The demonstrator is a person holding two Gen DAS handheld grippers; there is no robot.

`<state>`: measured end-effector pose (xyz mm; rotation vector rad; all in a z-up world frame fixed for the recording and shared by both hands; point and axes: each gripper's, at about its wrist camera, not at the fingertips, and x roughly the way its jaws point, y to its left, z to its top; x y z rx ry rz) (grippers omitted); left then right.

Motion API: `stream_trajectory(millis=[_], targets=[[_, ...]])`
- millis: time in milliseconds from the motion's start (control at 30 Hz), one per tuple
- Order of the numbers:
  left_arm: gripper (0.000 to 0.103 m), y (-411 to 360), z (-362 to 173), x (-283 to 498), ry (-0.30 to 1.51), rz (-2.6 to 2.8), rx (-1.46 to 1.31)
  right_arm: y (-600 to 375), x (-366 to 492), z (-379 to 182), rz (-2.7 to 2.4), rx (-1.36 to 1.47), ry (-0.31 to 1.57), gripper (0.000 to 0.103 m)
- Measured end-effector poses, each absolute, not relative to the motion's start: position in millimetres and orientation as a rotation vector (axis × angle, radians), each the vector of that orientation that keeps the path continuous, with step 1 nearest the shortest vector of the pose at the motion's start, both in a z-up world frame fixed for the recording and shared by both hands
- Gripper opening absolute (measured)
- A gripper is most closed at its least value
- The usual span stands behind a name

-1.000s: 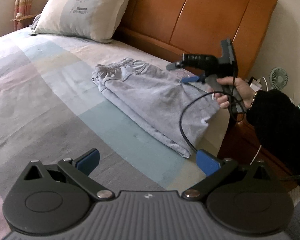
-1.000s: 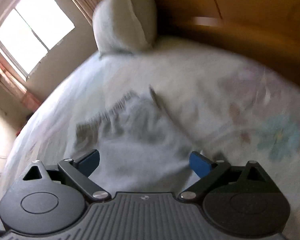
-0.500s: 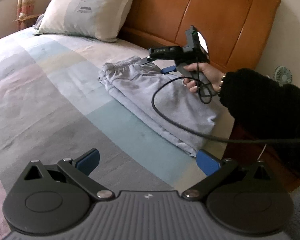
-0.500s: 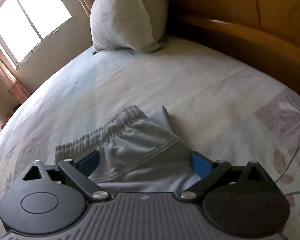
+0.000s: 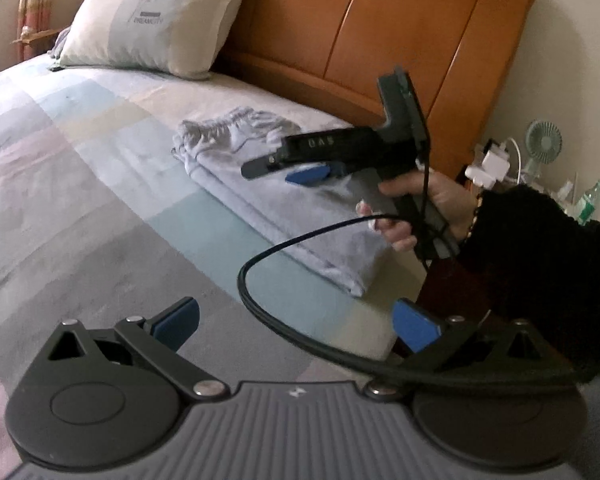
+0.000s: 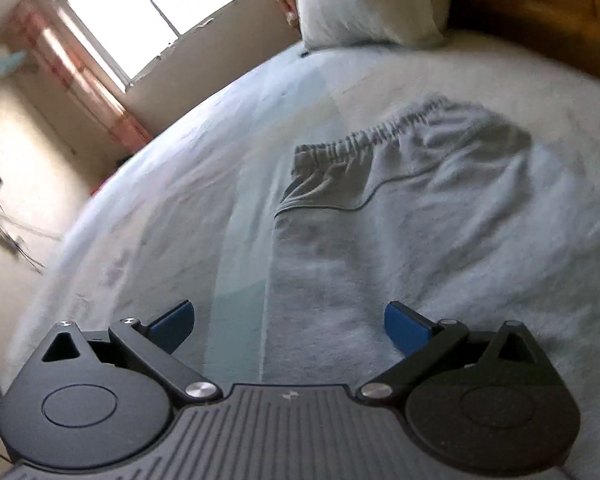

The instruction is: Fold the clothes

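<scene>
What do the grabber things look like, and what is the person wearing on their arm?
Each gripper is black and grey, with a ribbed base, two round discs, silver bolts and blue fingers. The right gripper has a pistol handle and a black cable. The person wears a fuzzy black sleeve and a bracelet.

Pillow against wooden headboard

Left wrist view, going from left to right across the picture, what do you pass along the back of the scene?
Curtain → pillow → headboard → fan → bottle.
</scene>
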<state>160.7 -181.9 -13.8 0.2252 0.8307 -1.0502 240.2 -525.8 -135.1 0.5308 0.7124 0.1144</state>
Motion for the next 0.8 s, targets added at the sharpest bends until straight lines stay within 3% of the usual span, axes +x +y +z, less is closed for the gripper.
stream_trajectory(millis=[200, 467, 633, 800], targets=[[0.102, -177, -15, 151, 0.85, -1.033, 0.243, -556, 189, -103, -0.084, 0.481, 0.551, 0.103], [0.102, -184, -13, 128, 0.854, -1.094, 0.271, -610, 130, -123, -0.372, 0.432, 0.66, 0.103], [0.102, -187, -6, 114, 0.837, -1.124, 0.28, -559, 115, -113, -0.288, 0.231, 0.638, 0.103], [0.102, -183, -1, 104, 0.824, -1.139, 0.285, -500, 118, -139, -0.249, 0.025, 0.728, 0.103]])
